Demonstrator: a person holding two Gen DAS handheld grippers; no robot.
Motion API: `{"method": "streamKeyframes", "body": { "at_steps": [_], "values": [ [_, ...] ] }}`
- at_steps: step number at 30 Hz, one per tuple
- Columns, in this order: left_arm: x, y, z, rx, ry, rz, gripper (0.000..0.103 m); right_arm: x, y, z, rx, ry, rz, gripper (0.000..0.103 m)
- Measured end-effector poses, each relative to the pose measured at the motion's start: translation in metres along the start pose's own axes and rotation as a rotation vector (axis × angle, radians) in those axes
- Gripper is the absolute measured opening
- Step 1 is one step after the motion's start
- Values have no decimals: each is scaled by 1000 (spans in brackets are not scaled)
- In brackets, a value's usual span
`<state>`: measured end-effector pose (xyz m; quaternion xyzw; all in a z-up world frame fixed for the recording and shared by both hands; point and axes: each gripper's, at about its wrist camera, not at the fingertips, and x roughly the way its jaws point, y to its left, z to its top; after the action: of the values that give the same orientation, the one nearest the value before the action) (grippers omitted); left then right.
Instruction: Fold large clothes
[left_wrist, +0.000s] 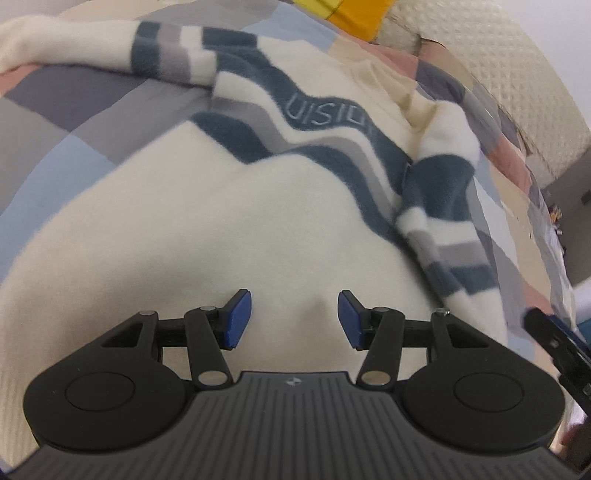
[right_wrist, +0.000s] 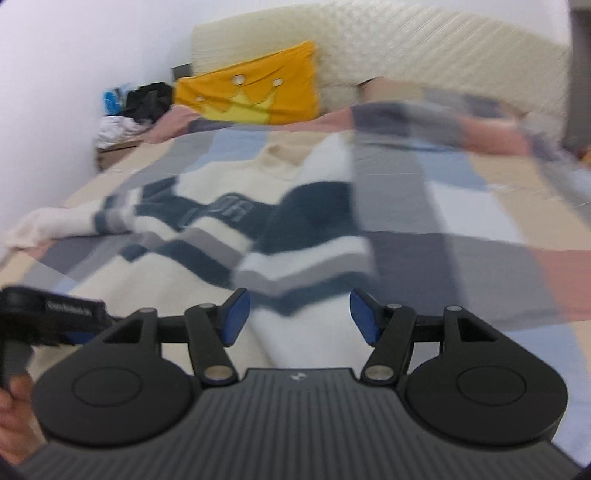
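Left wrist: left gripper (left_wrist: 294, 319) open, empty, low over sweater (left_wrist: 207, 229) body; one sleeve (left_wrist: 443, 206) folded in at 3 o'clock, other sleeve (left_wrist: 110, 44) still out at 11 o'clock

Right wrist: right gripper (right_wrist: 299, 317) open, empty, clear of sweater on bed (right_wrist: 480, 258); judged sleeve-folding step, next calls for folding the second sleeve

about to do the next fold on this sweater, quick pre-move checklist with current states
1. Left gripper open, nothing between the pads: ok.
2. Right gripper open and empty: ok.
3. Sweater body lies flat on the quilt: ok.
4. Right sleeve folded in over the body: ok.
5. Other sleeve folded in: not ok, it lies stretched outward.
6. Bottom hem position: cannot tell, hidden below the grippers.
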<state>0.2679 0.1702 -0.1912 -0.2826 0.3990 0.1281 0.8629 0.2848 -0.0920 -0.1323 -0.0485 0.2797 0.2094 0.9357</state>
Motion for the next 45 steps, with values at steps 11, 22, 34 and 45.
{"method": "streamKeyframes", "body": {
  "at_steps": [11,22,34,45],
  "values": [
    [-22,-21,-17,77,-3,-64,58,-45,-21,-39,116,46,-182,62],
    [-24,-21,-17,59,15,-108,58,-70,-40,-62,354,131,-268,62],
    [-33,-12,-18,24,18,-124,58,-61,-53,-83,532,285,-309,58],
    [-34,-11,-22,39,22,-137,58,-25,-84,-87,678,459,-260,12]
  ]
}}
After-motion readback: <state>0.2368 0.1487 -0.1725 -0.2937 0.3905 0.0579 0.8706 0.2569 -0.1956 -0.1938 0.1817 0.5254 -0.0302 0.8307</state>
